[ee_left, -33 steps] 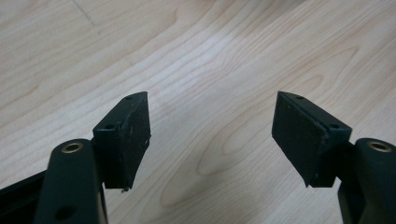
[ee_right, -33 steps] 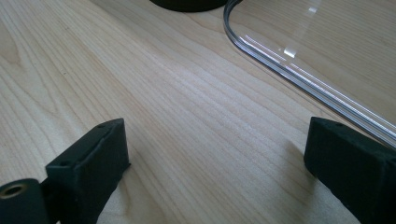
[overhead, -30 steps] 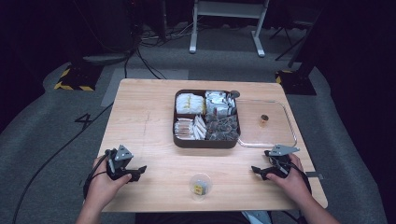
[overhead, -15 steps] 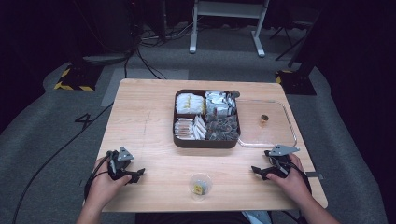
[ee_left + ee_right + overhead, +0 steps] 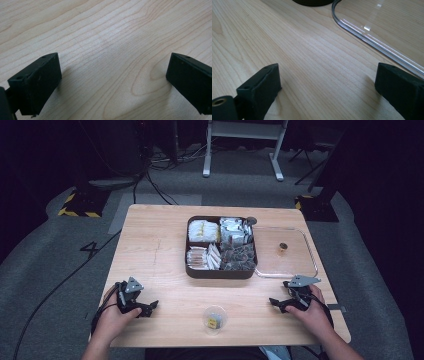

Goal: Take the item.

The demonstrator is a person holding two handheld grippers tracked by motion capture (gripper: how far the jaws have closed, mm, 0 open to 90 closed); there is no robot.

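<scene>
A dark four-compartment tray [image 5: 221, 273] of wrapped snacks stands mid-table. Its clear lid [image 5: 285, 255] lies flat to the right, with a small brown piece on it; the lid's rim [image 5: 372, 37] also shows in the right gripper view. A small clear cup [image 5: 214, 318] holding something yellow sits near the front edge. My left gripper [image 5: 148, 307] rests on the table at the front left, jaws wide apart over bare wood [image 5: 110, 75]. At the front right my right gripper [image 5: 278, 303] rests open, empty, just short of the lid.
The wooden table [image 5: 155, 245] has free room on its left half and along the front. Cables, a yellow-black striped base [image 5: 80, 202] and a white frame's legs [image 5: 240, 150] stand on the grey floor beyond.
The left gripper has shifted slightly on the table, its jaws now pointing more to the right. The right gripper has stayed put.
</scene>
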